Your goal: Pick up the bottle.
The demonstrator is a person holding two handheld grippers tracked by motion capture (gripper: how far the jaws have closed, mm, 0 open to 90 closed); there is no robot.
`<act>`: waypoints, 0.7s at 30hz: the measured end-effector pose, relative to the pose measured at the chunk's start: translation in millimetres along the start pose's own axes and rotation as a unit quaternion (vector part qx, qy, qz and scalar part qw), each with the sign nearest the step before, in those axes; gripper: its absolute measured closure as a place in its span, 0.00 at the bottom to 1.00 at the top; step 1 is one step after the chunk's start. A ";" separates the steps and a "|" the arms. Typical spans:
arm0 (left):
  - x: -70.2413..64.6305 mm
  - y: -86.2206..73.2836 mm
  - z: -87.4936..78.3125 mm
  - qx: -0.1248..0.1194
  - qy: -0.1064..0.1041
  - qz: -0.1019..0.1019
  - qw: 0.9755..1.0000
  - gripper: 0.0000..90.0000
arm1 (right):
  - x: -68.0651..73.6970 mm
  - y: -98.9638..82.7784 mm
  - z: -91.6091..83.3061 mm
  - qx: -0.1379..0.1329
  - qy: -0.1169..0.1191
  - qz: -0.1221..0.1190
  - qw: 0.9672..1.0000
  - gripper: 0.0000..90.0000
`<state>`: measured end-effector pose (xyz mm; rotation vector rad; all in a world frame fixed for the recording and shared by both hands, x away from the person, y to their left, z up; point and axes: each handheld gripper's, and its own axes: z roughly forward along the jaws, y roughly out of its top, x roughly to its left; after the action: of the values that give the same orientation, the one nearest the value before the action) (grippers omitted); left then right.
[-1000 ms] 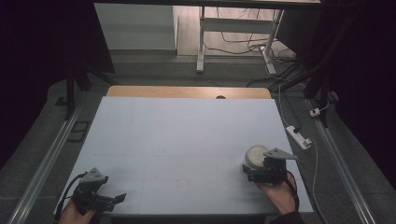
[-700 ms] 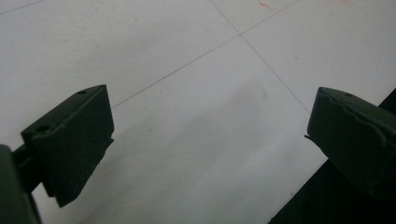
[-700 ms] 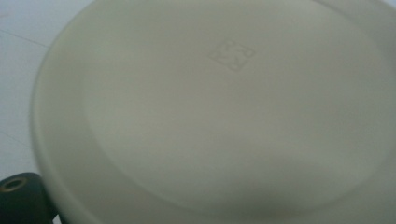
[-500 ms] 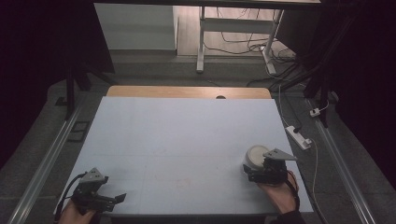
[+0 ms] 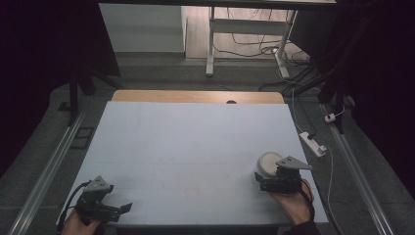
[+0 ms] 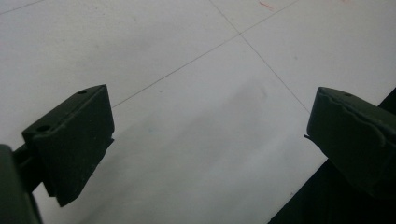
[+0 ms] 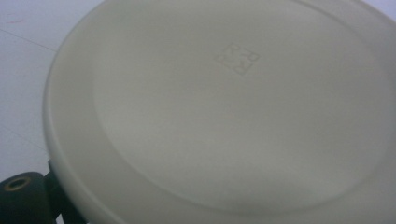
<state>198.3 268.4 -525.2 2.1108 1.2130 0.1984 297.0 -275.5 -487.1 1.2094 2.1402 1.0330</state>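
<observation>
On the pale bench [image 5: 195, 147], a round off-white container [image 5: 268, 163] with a flat lid sits near the right edge, toward the person's side. The right gripper [image 5: 274, 182] is right up against its near side, with the person's hand [image 5: 292, 205] behind it at the bench's front edge. In the right gripper view the lid [image 7: 233, 107] looms very close, a small embossed square mark on its top, and one black jaw shows at the bottom left beside the rim; whether the jaws clamp the container cannot be told. The left gripper [image 5: 110, 208] rests at the front left corner of the bench, well apart from the container, its jaws spread wide with bare surface between them.
</observation>
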 end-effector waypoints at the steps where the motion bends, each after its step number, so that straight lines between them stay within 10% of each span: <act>1: 0.0 0.0 0.0 0.000 0.000 0.000 1.000 0.02 | 0.9 0.7 -0.5 -0.001 0.001 -0.001 1.000 0.07; 21: 0.0 -0.3 -0.8 -0.004 0.002 -0.001 1.000 0.02 | 34.5 26.6 5.3 -0.026 0.064 -0.041 0.997 0.07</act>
<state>197.7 268.9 -524.8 2.1024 1.2140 0.2057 297.0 -234.9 -470.3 1.0490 2.2260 1.1510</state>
